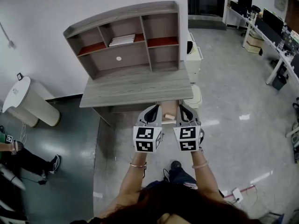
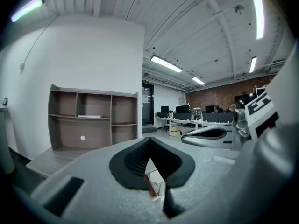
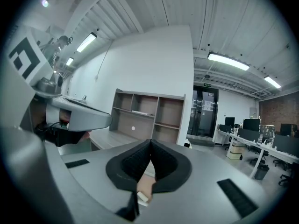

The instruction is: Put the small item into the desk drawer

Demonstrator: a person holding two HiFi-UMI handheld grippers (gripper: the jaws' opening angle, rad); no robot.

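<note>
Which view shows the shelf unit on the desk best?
The head view: the whole shelf unit shows unobstructed at the back of the desk, every compartment visible. The left gripper view shows it front-on but smaller; in the right gripper view the right gripper hides part of its lower edge.

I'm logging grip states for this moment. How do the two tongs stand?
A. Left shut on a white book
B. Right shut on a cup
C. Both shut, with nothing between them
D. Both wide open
C: in each gripper view, the left tongs and the right tongs have their pads together at the tip, with nothing pinched between them.
</note>
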